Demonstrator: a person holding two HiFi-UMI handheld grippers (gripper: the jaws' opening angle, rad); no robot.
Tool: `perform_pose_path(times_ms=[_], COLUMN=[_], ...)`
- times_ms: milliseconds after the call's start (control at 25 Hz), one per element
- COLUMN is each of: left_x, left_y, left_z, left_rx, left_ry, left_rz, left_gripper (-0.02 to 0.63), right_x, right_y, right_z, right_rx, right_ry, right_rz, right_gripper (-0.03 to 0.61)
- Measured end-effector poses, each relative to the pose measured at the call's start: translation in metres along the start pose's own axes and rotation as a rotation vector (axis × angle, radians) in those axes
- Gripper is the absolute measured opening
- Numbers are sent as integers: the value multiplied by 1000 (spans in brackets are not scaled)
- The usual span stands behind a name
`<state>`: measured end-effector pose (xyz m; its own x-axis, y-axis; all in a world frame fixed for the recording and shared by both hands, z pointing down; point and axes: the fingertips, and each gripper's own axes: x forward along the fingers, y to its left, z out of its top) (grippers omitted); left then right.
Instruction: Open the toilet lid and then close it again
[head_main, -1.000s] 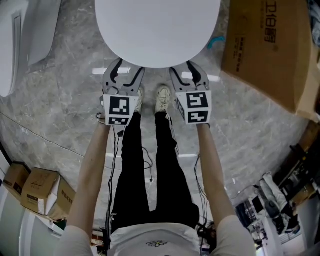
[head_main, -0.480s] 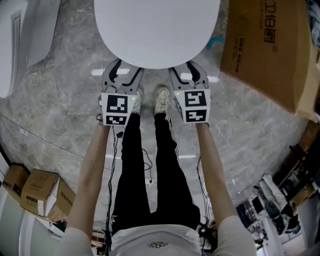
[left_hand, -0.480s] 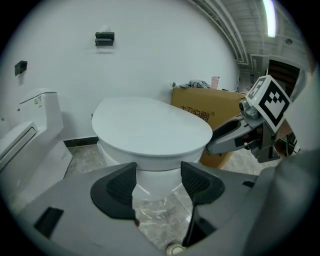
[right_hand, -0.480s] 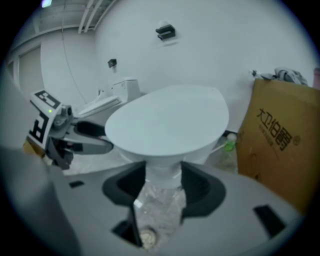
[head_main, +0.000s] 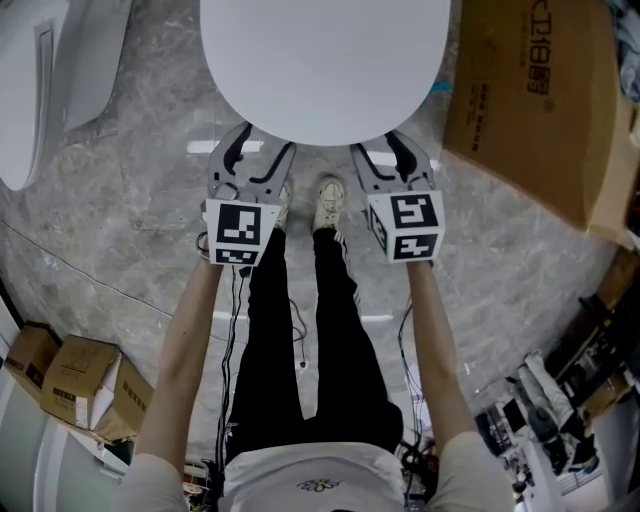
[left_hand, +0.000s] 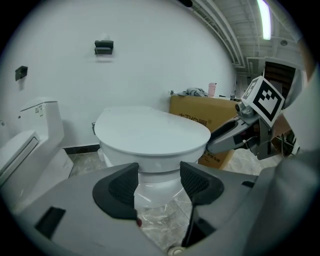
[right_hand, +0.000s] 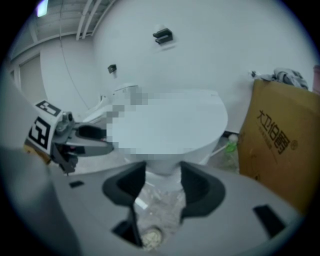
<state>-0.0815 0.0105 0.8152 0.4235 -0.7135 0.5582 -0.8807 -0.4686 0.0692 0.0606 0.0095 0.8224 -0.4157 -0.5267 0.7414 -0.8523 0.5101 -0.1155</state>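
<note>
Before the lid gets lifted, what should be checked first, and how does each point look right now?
1. Lid down and flat on the toilet: ok.
2. Nothing lying on top of the lid: ok.
3. Left hand-held gripper open, nothing between its jaws: ok.
4. Right hand-held gripper open, nothing between its jaws: ok.
5. Both hand-held grippers at the lid's front edge: ok. Whether either touches it: cannot tell.
6. Cardboard box beside the toilet stands apart from the lid: ok.
</note>
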Motion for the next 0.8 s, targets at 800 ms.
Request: perform_pose_path(times_ms=[800], left_x=[-81], left_y=[14], left_z=[216], left_rx=[-19], left_ry=[-205], left_rz=[-13], left_gripper=[284], right_x=[-129], right_y=[-8], right_z=[189], right_rx=[134], right_ry=[-204], right_rz=[120], right_gripper=[233])
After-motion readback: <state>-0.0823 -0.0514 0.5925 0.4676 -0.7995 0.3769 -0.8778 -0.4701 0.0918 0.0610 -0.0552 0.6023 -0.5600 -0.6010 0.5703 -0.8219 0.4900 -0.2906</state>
